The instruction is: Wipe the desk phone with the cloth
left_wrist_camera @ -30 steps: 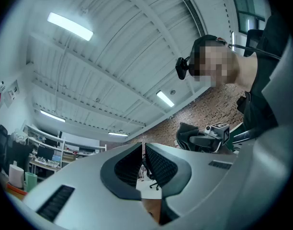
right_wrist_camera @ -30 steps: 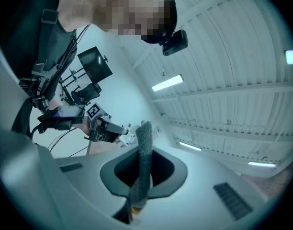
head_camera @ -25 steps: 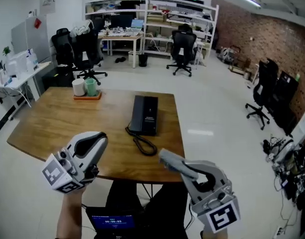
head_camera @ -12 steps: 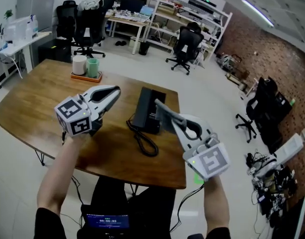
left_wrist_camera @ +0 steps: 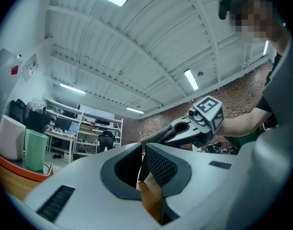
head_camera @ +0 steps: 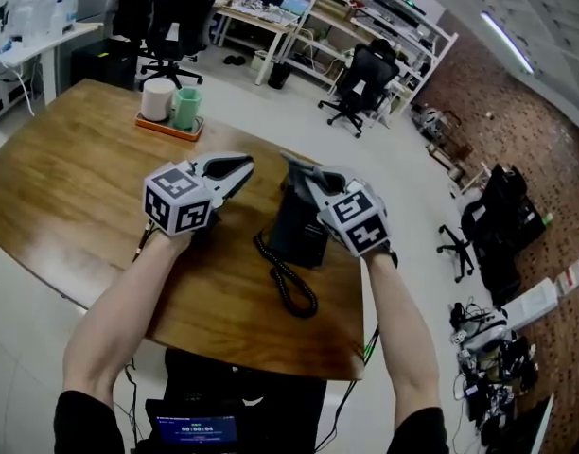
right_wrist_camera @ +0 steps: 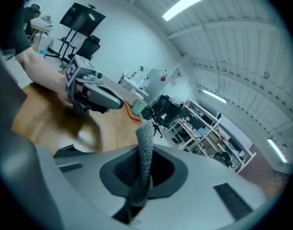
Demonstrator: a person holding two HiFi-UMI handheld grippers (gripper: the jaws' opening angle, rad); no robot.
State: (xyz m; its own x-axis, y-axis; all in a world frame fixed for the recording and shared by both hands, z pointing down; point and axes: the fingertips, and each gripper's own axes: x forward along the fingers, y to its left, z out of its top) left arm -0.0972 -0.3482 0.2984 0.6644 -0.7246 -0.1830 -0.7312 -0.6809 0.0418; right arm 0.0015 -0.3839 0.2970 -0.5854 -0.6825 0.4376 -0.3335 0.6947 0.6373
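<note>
Now moved forward from table's (head_camera: 81, 187) near edge to desk phone (head_camera: 299, 223) by right edge. Pinching cloth (right_wrist_camera: 145, 147) in right gripper (head_camera: 297, 168) over phone's far end; holding left gripper (head_camera: 242, 165) closed, empty, just beside. Ready to begin wiping.

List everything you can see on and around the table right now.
Table: one, brown wood, centre of the head view.
Desk phone: one, black, on the table's right half.
Coiled cord: one, black, running from the phone toward the near edge.
Tray: one, orange, at the table's far edge.
Cups: two, white and green, on the tray.
Office chairs: several, black, on the floor beyond the table.
Shelving: white, at the far wall.
Cloth: one, grey, held over the phone.
Left tongs: grey, shut, empty, left of the phone.
Right tongs: grey, shut on the cloth.
</note>
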